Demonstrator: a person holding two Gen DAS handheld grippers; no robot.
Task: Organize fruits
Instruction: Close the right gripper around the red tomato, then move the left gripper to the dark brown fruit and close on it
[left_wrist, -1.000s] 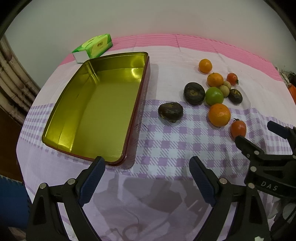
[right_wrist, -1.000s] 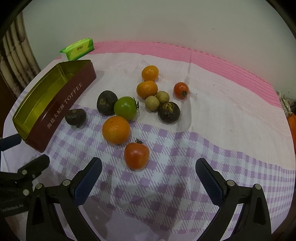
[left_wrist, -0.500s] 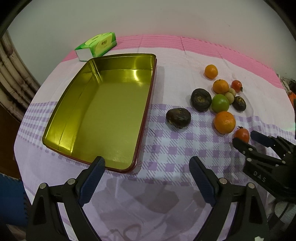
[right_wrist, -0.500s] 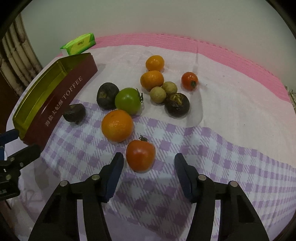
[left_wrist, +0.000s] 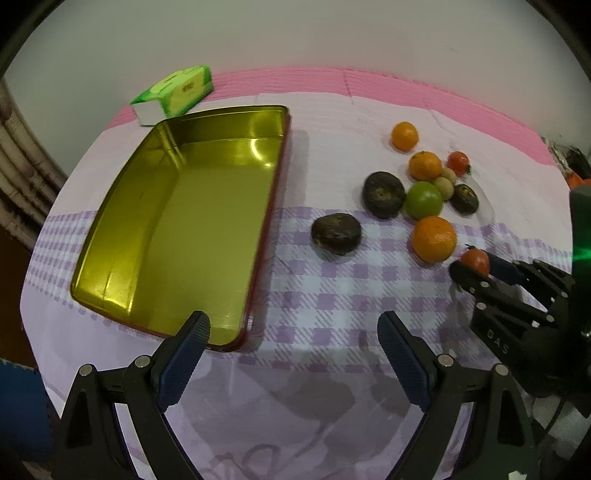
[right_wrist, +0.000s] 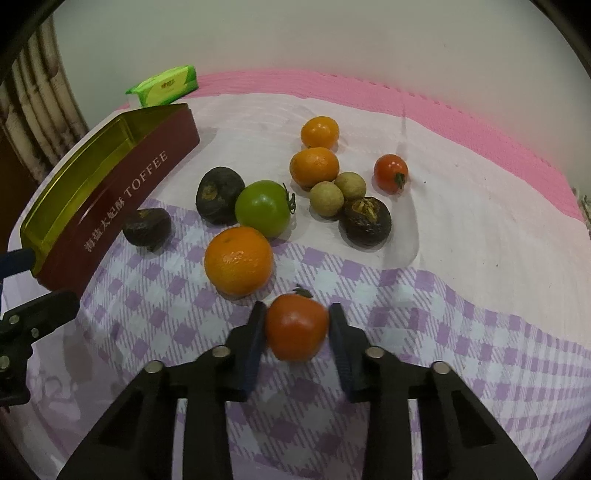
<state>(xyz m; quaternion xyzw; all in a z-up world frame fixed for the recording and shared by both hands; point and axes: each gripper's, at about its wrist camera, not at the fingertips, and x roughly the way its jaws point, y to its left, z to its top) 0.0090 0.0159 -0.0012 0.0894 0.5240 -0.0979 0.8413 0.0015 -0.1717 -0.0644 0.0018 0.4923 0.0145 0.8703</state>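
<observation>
My right gripper is shut on a red tomato that rests on the checked cloth; it also shows in the left wrist view. Beyond it lie a large orange, a green tomato, three dark fruits, two small oranges, two tan longans and a small red tomato. An empty gold toffee tin sits at the left. My left gripper is open and empty, near the tin's front corner.
A green tissue pack lies behind the tin by the white wall. The table's pink edge runs along the back. Bamboo-like poles stand at the left.
My right gripper moved forward and closed from wide open onto the red tomato. The left gripper stayed open and drew back slightly to the right.
</observation>
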